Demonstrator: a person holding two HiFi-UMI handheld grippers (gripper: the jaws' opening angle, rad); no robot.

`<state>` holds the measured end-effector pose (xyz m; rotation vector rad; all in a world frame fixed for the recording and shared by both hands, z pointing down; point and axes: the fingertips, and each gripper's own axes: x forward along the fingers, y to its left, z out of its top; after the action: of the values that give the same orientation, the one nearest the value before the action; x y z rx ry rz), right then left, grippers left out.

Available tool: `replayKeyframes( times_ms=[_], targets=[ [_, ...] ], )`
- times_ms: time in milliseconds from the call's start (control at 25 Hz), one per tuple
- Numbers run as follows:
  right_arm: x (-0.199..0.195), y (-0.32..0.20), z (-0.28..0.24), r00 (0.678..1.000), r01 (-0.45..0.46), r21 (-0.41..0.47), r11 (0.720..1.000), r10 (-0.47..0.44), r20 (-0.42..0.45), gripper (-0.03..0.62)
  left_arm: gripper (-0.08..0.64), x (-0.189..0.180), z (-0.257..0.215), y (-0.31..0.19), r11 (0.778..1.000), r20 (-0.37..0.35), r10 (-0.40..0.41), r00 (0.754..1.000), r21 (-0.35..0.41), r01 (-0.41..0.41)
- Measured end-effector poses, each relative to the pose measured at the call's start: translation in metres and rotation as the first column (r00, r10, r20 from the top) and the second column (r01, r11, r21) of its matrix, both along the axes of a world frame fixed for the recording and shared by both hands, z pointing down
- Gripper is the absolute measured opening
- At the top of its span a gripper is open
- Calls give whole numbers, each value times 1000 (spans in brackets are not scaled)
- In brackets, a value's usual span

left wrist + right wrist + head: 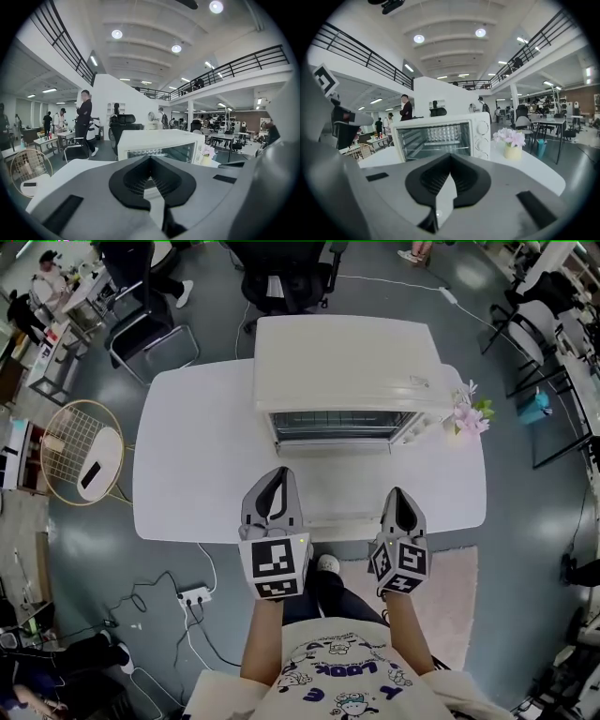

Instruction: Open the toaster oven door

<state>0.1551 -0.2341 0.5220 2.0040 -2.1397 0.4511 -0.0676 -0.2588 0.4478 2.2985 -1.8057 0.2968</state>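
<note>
A cream toaster oven [345, 367] stands at the far side of the white table [192, 456]. Its front [436, 139] faces me, and the wire racks and heating rods inside show plainly. The door seems to be folded down in front, though my grippers hide most of it. My left gripper [274, 472] hangs above the table's near edge, left of the oven's front. Its fingertips meet with nothing between them [150, 157]. My right gripper [401, 491] is level with it, in front of the oven's knob side, also shut and empty [450, 154].
A small vase of pink flowers [466, 418] stands on the table right of the oven. A round wire side table [82, 451] is to the left, office chairs [281, 277] are behind, and a pink rug [450, 587] and a power strip [194, 595] lie on the floor near my feet.
</note>
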Motion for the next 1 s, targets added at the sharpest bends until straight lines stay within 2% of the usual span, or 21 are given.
replayKeyframes(
  times_ms=[480,1000],
  targets=[
    [-27,-31,-91,996,91,179,980,-92,0,-2,5,-12,-46,-3,995,-12,-34,999,97,35],
    [-34,-50,-157,994,105,312,944,-100,-32,-2,5,-22,-96,-4,978,-10,-59,998,199,60]
  ],
)
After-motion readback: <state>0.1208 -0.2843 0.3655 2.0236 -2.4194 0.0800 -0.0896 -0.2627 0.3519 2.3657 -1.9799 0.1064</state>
